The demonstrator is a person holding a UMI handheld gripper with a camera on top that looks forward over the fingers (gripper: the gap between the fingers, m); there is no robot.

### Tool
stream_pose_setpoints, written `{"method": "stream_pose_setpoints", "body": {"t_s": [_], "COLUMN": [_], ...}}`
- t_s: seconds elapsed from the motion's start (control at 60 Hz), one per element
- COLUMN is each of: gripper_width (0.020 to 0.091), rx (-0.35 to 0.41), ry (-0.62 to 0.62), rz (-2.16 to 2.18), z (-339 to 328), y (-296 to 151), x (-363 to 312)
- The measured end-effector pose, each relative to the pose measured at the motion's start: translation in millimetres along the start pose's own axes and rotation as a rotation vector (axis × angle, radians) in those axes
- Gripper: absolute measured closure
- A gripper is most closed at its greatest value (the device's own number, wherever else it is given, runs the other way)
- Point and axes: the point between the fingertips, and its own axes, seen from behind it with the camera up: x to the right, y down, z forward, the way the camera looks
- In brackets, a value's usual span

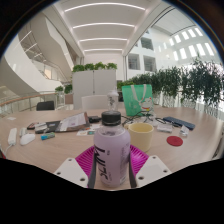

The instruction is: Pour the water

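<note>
No text, brand, number or sign can be read anywhere in the gripper view. The bottle (111,150) carries no label that can be made out. The papers (72,122) on the table (190,150) show only an unreadable blur, and the green bag (136,97) shows a pale mark too small to read.

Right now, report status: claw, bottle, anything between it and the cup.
Claw shut on the bottle, upright, cap on. Yellow cup just beyond, standing on the table. Nothing between bottle and cup.
</note>
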Motion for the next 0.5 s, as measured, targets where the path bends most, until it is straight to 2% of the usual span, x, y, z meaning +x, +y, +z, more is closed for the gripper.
{"method": "stream_pose_setpoints", "body": {"t_s": [0.1,0.183,0.283,0.333,0.45,0.5], "gripper_width": [0.068,0.0691,0.0687,0.0689,0.0691,0.069], "rx": [-0.075,-0.157,-0.155,-0.153,-0.165,-0.199], "ry": [-0.022,-0.133,-0.232,-0.234,-0.278,-0.307], "rz": [0.001,0.115,0.409,0.605,1.098,1.294], "z": [5.1,14.5,33.0,48.9,80.9,98.9], "y": [1.9,-7.9,-59.5,-93.3,-130.5,-122.7], "x": [-14.2,-49.2,-66.7,-68.6,-40.8,-29.8]}}
